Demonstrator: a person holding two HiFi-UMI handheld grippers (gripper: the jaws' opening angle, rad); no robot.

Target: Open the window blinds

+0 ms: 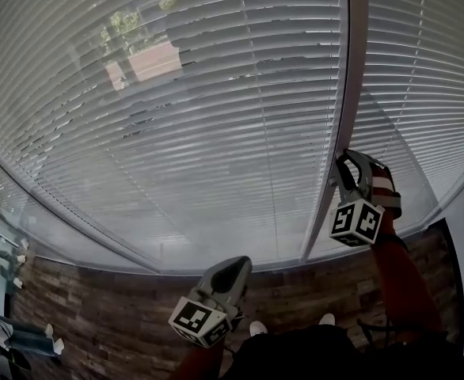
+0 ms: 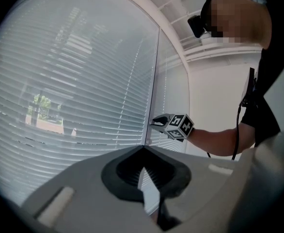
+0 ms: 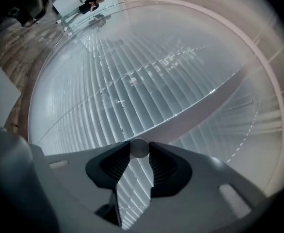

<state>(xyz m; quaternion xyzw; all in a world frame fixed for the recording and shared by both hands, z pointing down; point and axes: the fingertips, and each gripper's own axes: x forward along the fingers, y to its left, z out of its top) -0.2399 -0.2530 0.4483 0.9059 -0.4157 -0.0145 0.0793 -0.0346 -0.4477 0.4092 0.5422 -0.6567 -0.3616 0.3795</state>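
Jaws of the right gripper (image 1: 347,165) are clamped on the round end of the tilt wand (image 3: 139,148). In the right gripper view the wand shows end-on as a pale grey disc pinched between the two tips, with the dark ribbed pads splaying apart below it. That gripper is held up against the white window post (image 1: 349,77), its marker cube turned towards the head camera, and the person's bare forearm (image 2: 219,141) reaches out behind it. The jaws of the left gripper (image 1: 233,266) are together at the tips with nothing between them, only a thin wedge of light showing lower down between the pads. This gripper hangs lower and further back from the glass, over the wooden floor (image 1: 97,315) and just above the white toes of the person's shoes (image 1: 257,327). It points level at the window, well apart from the wand. The window blinds (image 1: 216,133) are let down over the whole pane to the left of the post. Their white slats are tilted enough that a tree and a pale building (image 1: 149,58) show dimly through the upper part. A second blind (image 1: 434,85) covers the pane on the other side of the post, its slats also down.
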